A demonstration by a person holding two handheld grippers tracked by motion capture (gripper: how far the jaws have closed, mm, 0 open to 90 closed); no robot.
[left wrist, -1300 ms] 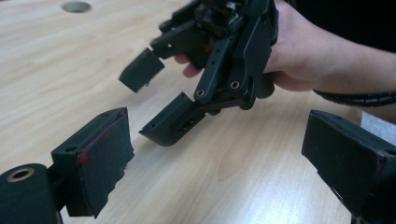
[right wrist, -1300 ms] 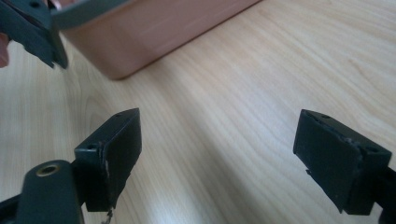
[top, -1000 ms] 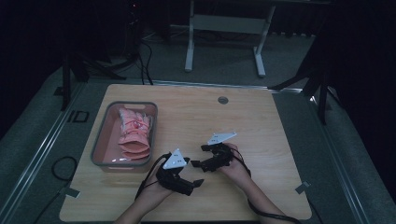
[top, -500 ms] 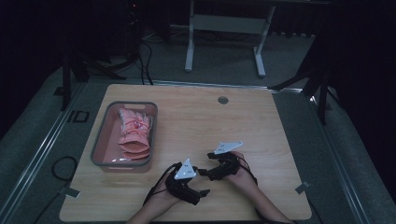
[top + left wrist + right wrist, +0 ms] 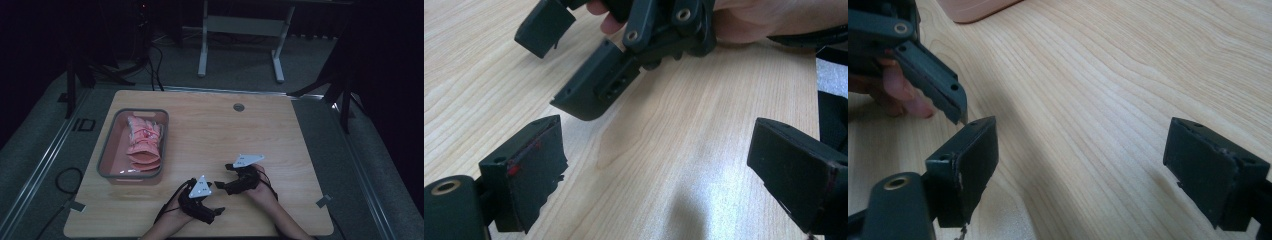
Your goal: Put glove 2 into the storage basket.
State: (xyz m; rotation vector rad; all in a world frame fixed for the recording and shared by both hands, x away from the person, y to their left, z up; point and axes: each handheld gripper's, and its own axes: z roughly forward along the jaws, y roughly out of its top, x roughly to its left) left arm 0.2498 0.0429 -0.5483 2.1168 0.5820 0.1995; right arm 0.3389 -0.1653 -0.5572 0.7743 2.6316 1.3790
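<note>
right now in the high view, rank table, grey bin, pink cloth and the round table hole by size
1. table
2. grey bin
3. pink cloth, lying inside the bin
4. round table hole

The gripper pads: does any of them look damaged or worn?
Yes. In the left gripper view, the left gripper has a pad with a ragged, torn edge. In the right gripper view, the right gripper has pads chipped along the edges. Both grippers are open above the bare table.

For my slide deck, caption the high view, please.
Both open grippers, left and right, rest near the table's front edge; pink cloth fills the grey bin.
</note>
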